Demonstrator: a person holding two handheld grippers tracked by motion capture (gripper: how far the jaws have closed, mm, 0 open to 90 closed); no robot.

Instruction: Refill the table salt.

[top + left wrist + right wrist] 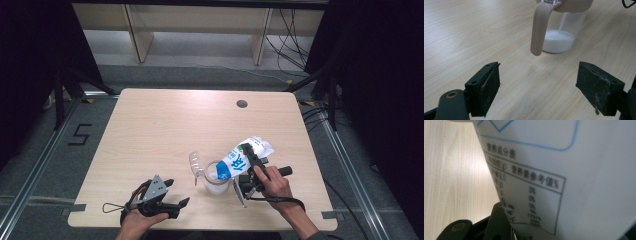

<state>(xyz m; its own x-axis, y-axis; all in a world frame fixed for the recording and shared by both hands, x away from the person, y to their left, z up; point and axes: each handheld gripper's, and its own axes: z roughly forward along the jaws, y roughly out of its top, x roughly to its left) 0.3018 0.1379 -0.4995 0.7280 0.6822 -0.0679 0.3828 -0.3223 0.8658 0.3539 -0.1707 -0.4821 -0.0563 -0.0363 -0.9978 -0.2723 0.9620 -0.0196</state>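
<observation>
A white and blue bag (241,159) is tipped mouth-down over a clear jug (216,179), and my right gripper (248,162) is shut on the bag. In the right gripper view the bag's printed side (564,170) sits close against the lens. White powder streams into the jug (560,35), which has a beige handle (539,27) and a layer of powder at its bottom. My left gripper (176,192) rests near the table's front edge, left of the jug, open with nothing between its pads (486,87).
The jug's clear lid (195,165) hangs open on its left side. The wooden table (160,125) has a round cable hole (242,104) at the back right. Beyond the table are wooden furniture legs and floor cables.
</observation>
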